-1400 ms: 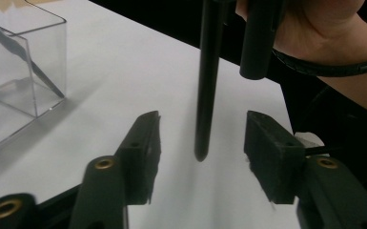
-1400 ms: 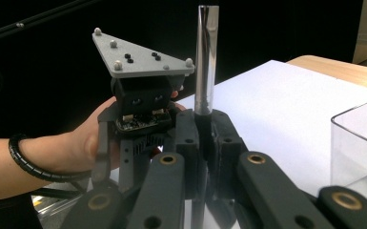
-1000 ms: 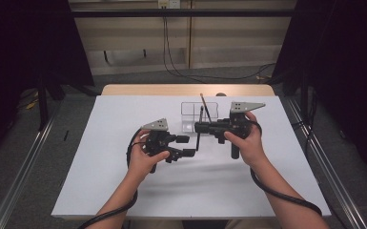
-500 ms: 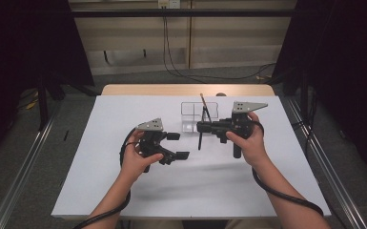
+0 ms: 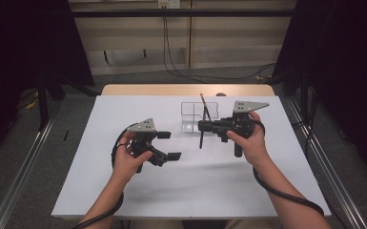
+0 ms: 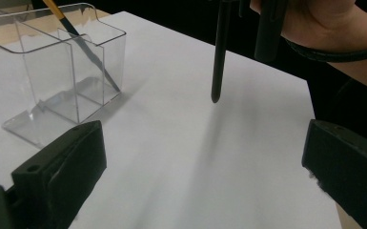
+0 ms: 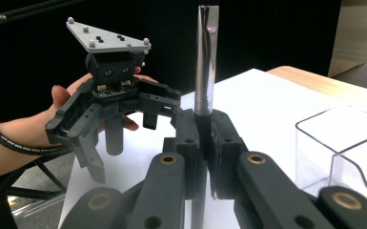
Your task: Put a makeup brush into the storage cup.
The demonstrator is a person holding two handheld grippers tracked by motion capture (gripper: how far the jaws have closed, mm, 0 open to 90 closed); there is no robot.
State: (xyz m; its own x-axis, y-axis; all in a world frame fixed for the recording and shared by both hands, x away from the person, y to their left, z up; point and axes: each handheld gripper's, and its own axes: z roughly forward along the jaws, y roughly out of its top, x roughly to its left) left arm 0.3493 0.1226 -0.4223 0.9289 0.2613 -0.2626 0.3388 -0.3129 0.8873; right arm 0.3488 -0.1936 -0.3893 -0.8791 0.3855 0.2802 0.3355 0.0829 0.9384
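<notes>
The black pen hangs upright above the middle of the white table, just in front of the clear organizer near the far edge, clenched in the right gripper. The left gripper has just been opening its jaws, nothing between them, and has drawn back from the pen since 1 second ago. The handover looks done; 1 brush already leans in the organizer.

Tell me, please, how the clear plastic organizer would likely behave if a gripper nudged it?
The clear plastic organizer looks thin-walled and probably light, so it would likely slide on the smooth white table. Its stiff, boxy base suggests little tipping, though the leaning brush might rattle.
</notes>
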